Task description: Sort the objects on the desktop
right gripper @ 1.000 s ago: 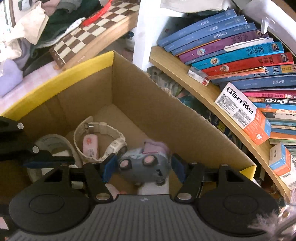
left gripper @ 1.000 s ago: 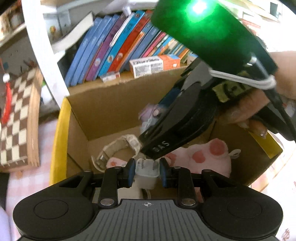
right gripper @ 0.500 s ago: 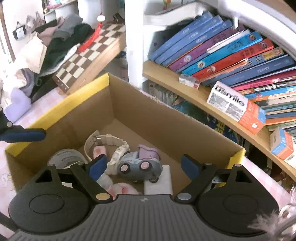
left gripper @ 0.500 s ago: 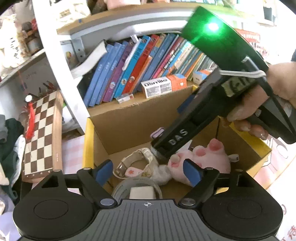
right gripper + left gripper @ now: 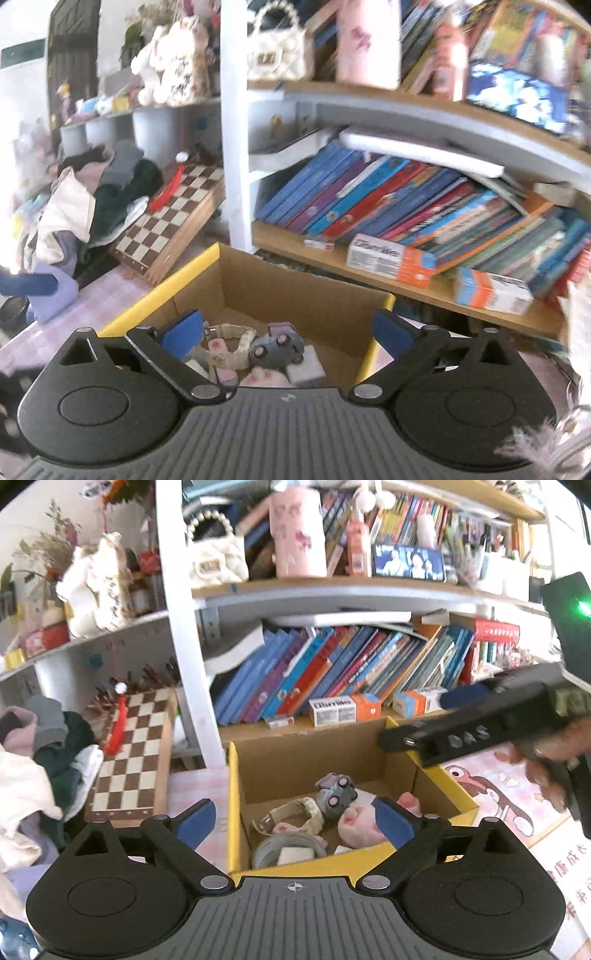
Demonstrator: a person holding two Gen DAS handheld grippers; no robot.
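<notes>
A cardboard box [image 5: 306,760] with yellow flaps stands on the desk below the bookshelf. Inside it lie a grey toy car [image 5: 335,795], a cream watch [image 5: 291,814], a pink plush [image 5: 356,821] and a tape roll [image 5: 286,847] around a white charger. My left gripper [image 5: 293,821] hangs open above the box's near side, holding nothing. The other gripper's black body [image 5: 476,731], held by a hand, shows at the right above the box. In the right wrist view the box [image 5: 295,299] holds the car [image 5: 279,347] and watch [image 5: 229,345]; my right gripper [image 5: 286,332] is open and empty.
A chessboard [image 5: 129,753] leans at the left beside a heap of clothes [image 5: 33,775]. Slanted books [image 5: 332,679] and small orange-white cartons [image 5: 343,709] fill the shelf behind the box. A pink printed mat [image 5: 517,805] lies to the right of the box.
My left gripper let go of the white charger into the tape roll and opened. My right gripper opened off the toy car. Both have pulled up and back from the box.
</notes>
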